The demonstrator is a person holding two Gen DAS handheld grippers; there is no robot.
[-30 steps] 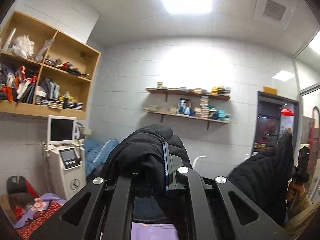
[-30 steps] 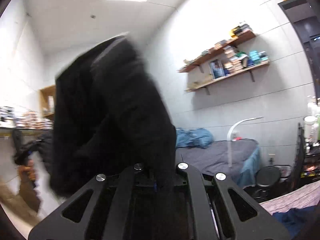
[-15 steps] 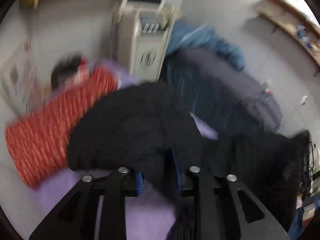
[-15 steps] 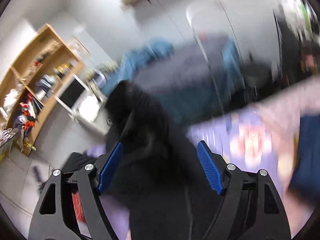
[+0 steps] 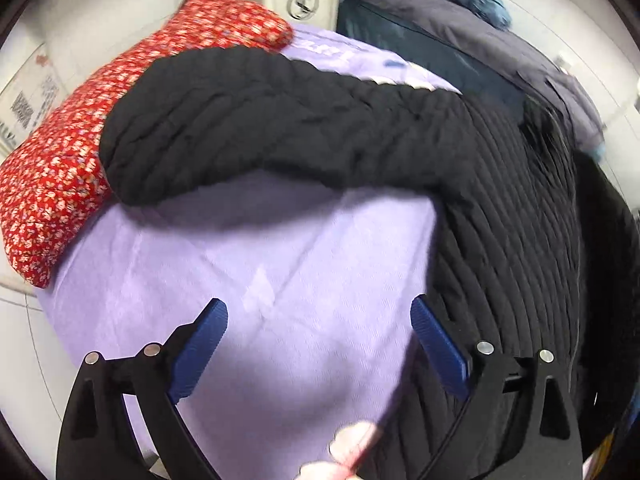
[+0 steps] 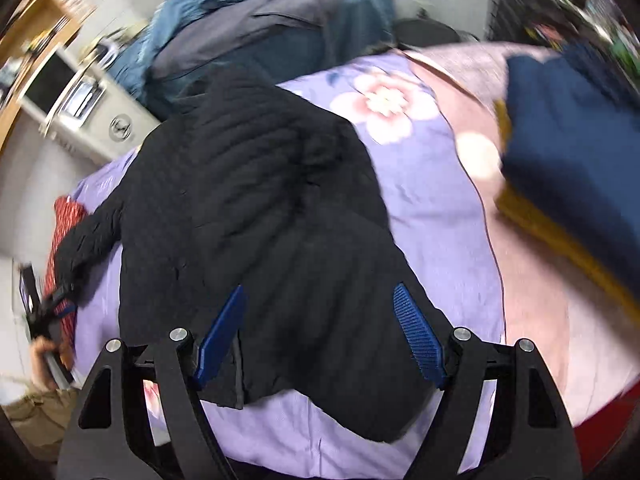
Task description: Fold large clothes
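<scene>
Only the right wrist view shows the folded navy garment (image 6: 568,128) at upper right, while both show one black quilted jacket (image 5: 320,120) on the lilac bedsheet (image 5: 260,280), the left gripper (image 5: 318,320) with fingers still spreading over bare sheet and the right gripper (image 6: 318,312) with fingers apart over the jacket.

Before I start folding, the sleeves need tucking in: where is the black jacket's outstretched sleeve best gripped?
Likely at the cuff end of the sleeve, coming from above on the left. It lies stretched across the purple sheet toward the red pillow, free of the body.

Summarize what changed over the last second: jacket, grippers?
Both grippers let go: the black jacket, held up before, now lies on the purple sheet. Left gripper opening over bare sheet; right gripper open over the jacket. Red cushion unchanged.
</scene>
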